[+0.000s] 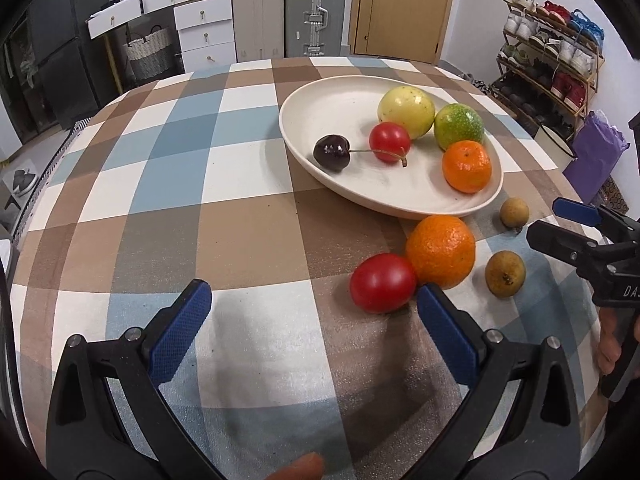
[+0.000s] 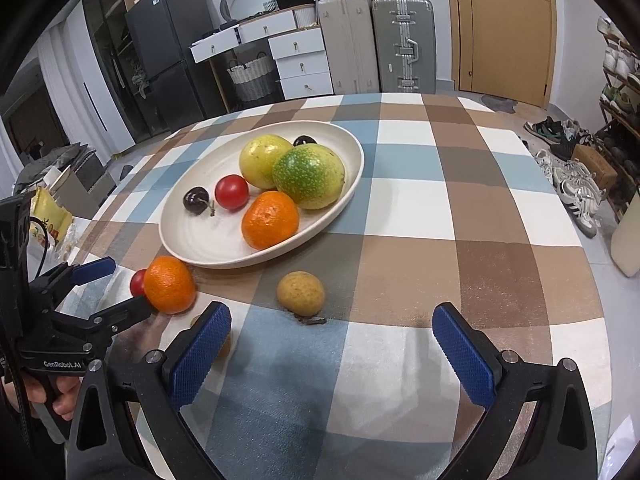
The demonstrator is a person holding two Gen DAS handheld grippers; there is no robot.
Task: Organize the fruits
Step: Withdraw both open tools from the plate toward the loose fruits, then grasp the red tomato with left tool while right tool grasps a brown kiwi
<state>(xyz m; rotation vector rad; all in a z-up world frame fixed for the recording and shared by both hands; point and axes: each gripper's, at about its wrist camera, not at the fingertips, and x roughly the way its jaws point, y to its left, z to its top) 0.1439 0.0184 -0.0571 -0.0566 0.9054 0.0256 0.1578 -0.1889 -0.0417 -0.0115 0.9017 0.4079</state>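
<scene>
Your left gripper (image 1: 314, 306) is spread wide and holding nothing, its right finger pad just beside the smooth, glossy red tomato (image 1: 383, 282) that sits on the checked brown, blue and white tablecloth (image 1: 200, 184), pressed up against the dimpled orange tangerine (image 1: 441, 251), both just short of the cream oval plate (image 1: 320, 108). That tomato looks light, thin-skinned and slick, so I'd guess it bruises or squirts out if you pinch hard; take it across its widest part and squeeze gently. The tangerine's pebbly peel should grip much better and give a little. Your right gripper (image 2: 332, 332) is spread wide and empty too, with the small, round, dull tan fruit (image 2: 300, 293) lying ahead of its fingers, probably a longan, likely firm-shelled but prone to rolling; a second one (image 1: 505, 273) lies nearer the tangerine
</scene>
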